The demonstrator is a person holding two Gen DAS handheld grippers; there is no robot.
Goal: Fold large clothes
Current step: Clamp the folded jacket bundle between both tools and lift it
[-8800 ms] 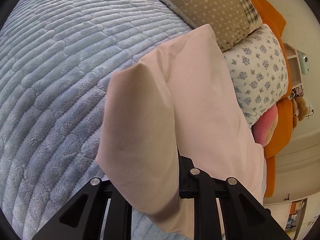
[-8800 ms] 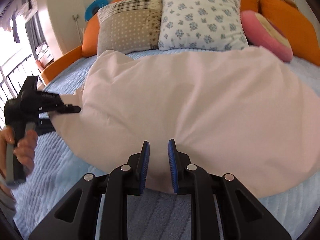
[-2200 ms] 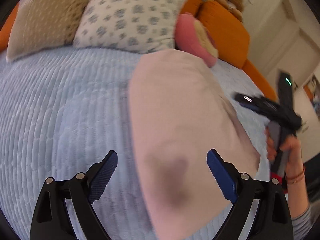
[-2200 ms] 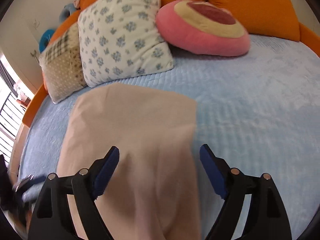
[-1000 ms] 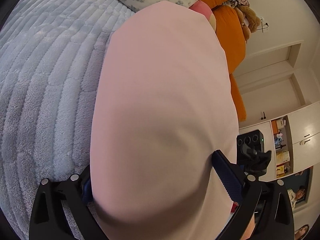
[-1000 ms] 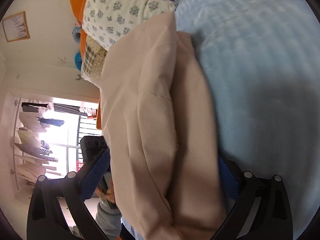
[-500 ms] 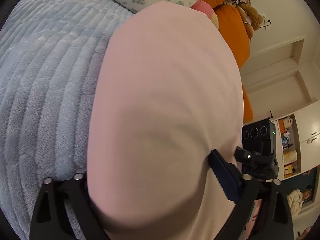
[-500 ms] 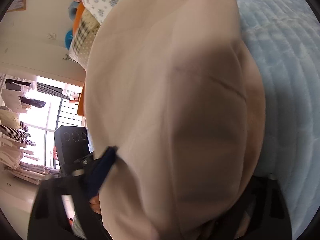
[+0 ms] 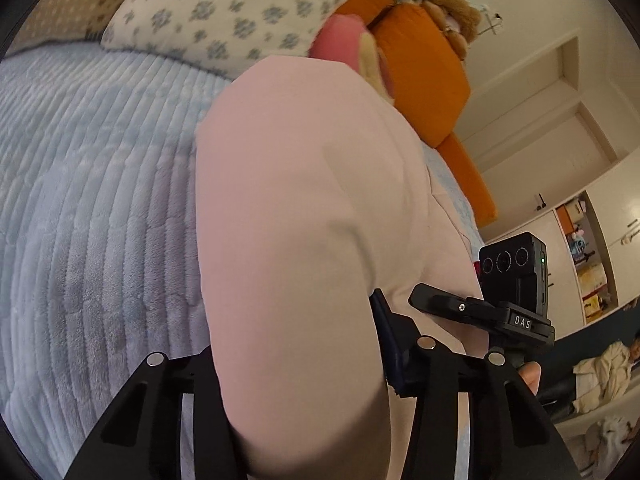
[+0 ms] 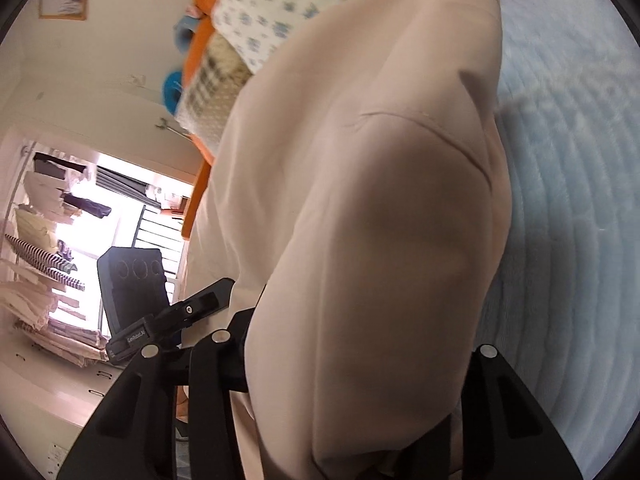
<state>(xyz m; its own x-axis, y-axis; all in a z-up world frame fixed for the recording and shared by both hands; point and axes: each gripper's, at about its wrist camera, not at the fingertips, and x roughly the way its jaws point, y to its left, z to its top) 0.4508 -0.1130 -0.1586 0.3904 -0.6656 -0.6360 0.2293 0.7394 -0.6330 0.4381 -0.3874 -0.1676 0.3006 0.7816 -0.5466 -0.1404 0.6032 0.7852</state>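
A pale pink folded garment [image 9: 304, 200] lies lengthwise on the blue-grey bedcover [image 9: 100, 200], its near end raised. My left gripper [image 9: 300, 360] is closing its jaws, and the thick fold fills the gap between them; one blue pad [image 9: 386, 344] presses its side. In the right wrist view the same garment [image 10: 380, 160] bulges between the fingers of my right gripper [image 10: 356, 360], whose jaws are also closing on it, pads hidden by cloth. Each view shows the other gripper alongside: the right gripper [image 9: 440, 300] and the left gripper [image 10: 208, 300].
A floral pillow [image 9: 240, 12], a pink round cushion [image 9: 340, 36] and orange bolsters [image 9: 420, 72] line the head of the bed. Bedcover [image 10: 568, 160] stretches out on the right. Cupboards [image 9: 580, 260] and a clothes rack by the window [image 10: 48, 240] stand beyond.
Both pairs of jaws have narrowed from wide apart onto the garment's near end. Both grippers have risen, lifting that end off the bedcover.
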